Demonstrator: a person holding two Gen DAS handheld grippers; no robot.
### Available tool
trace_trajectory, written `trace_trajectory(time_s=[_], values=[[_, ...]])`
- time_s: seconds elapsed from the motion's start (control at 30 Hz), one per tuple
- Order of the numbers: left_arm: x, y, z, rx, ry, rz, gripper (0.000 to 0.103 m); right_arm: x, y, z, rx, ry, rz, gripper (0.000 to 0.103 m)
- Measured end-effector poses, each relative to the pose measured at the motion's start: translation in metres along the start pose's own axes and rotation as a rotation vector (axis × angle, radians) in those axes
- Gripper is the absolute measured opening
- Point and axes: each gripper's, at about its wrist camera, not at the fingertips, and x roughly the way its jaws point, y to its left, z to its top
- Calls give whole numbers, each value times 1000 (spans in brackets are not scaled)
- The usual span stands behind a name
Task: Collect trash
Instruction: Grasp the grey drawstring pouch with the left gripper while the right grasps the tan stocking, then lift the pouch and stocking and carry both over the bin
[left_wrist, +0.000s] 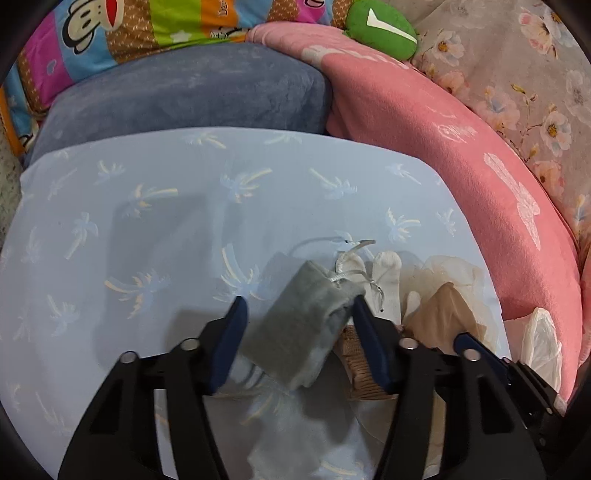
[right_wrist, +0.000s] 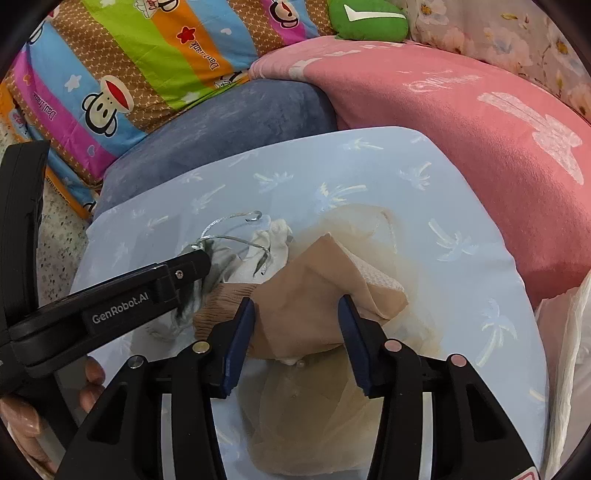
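Observation:
A grey velvet drawstring pouch (left_wrist: 306, 325) with a silver cord lies on the light blue palm-print cushion (left_wrist: 147, 221). My left gripper (left_wrist: 297, 306) is open with its jaws on either side of the pouch; it shows from the side in the right wrist view (right_wrist: 192, 269). Beside the pouch lie white socks (left_wrist: 388, 273), tan stockings (right_wrist: 306, 295) and sheer beige fabric (right_wrist: 369, 229). My right gripper (right_wrist: 295, 306) is open, with its jaws on either side of the tan stockings.
A blue-grey pillow (left_wrist: 192, 96), a pink blanket (left_wrist: 461, 155) and a striped cartoon quilt (right_wrist: 129, 55) surround the cushion. A green cushion (left_wrist: 380, 26) sits behind. A white plastic bag (right_wrist: 569, 350) lies at the right edge.

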Motion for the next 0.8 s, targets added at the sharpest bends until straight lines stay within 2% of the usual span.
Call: trace_trajectory(time_s=[0.07,0.13,0.17,0.27,0.57,0.8], values=[[3,3,-1,-1,18,-13,25,6,-1,-2,5,15,5,29],[3,4,-3,-2,19,-12,15,10,-1,-3,3,26,13,13],[2,4,-4,-2,15,-9,9,9,-1,-4,-1,25,17,10],[-5,7,-4,-18,6,-23,6,2,3,-3,-10,10,22,3],[-44,-7,3,-3,-68,-33,5,-53,10,8,0,-97,78,3],[-83,-33,8,31,-137,-63,5,-111,10,17,4,-207,104,3]])
